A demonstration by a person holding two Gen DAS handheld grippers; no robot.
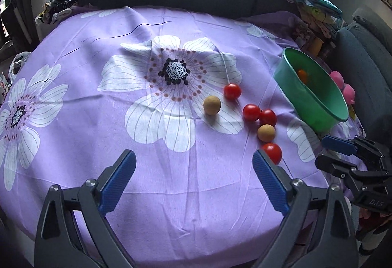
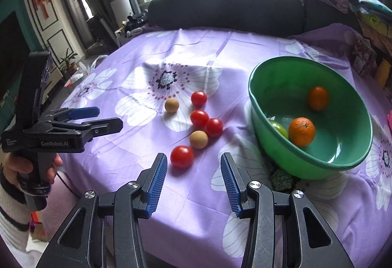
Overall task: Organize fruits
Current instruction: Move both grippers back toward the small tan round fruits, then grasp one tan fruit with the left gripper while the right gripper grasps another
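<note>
Four red tomatoes (image 2: 181,156) and two tan round fruits (image 2: 198,139) lie loose in a cluster on the table (image 2: 196,206), on its purple flowered cloth, just left of the green bowl (image 2: 269,145); the bowl already holds two oranges (image 2: 301,131) and a green fruit at the rim side. Nearest tomato sits just ahead of the right gripper (image 2: 194,178), whose jaws stand partly apart, nothing between. Left gripper (image 1: 194,165) spread wide, empty, with the same tomato at its right finger. Judged: tomatoes light, smooth, soft-skinned, apt to roll; take across the widest middle, squeeze gently; tan fruits look firmer
</note>
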